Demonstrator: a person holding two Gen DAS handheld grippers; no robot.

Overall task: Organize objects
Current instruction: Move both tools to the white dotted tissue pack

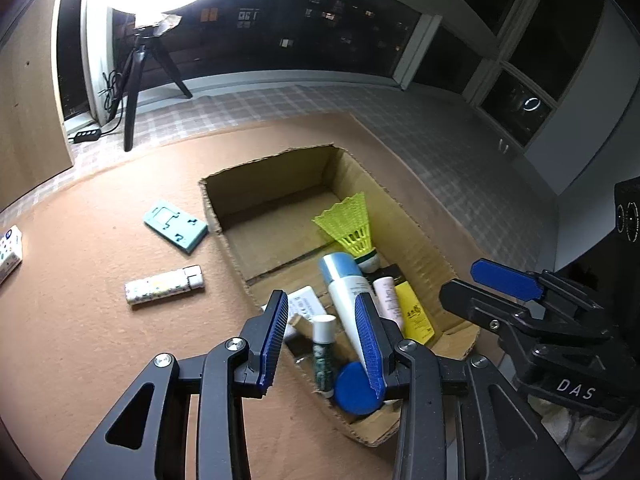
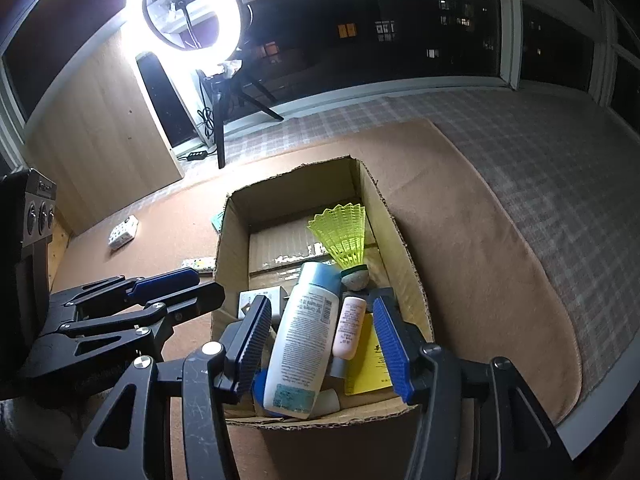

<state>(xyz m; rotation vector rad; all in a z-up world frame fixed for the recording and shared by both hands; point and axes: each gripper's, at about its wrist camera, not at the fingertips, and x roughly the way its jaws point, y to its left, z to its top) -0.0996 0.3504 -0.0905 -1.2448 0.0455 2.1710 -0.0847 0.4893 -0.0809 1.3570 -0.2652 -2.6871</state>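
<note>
An open cardboard box [image 1: 272,168] [image 2: 296,178] sits on the tan mat. It holds a yellow shuttlecock [image 1: 352,224] [image 2: 344,236], a white bottle with a blue cap [image 1: 346,292] [image 2: 304,340], a pink tube [image 1: 388,296] [image 2: 350,328], a yellow packet [image 1: 414,310] [image 2: 366,368], a small green-labelled bottle [image 1: 324,352] and a blue lid [image 1: 354,390]. My left gripper [image 1: 324,340] is open and empty above the box's near end. My right gripper [image 2: 324,350] is open and empty above the bottle and tube. On the mat lie a teal box [image 1: 176,226], a patterned tube [image 1: 164,286] and a dotted white box [image 1: 8,254] [image 2: 124,234].
A ring light on a tripod [image 1: 136,72] [image 2: 192,4] stands at the back left by a wooden panel [image 2: 100,136]. A checked cloth [image 2: 540,152] covers the surface beyond the mat. Dark windows run along the back. My right gripper shows in the left wrist view [image 1: 520,304].
</note>
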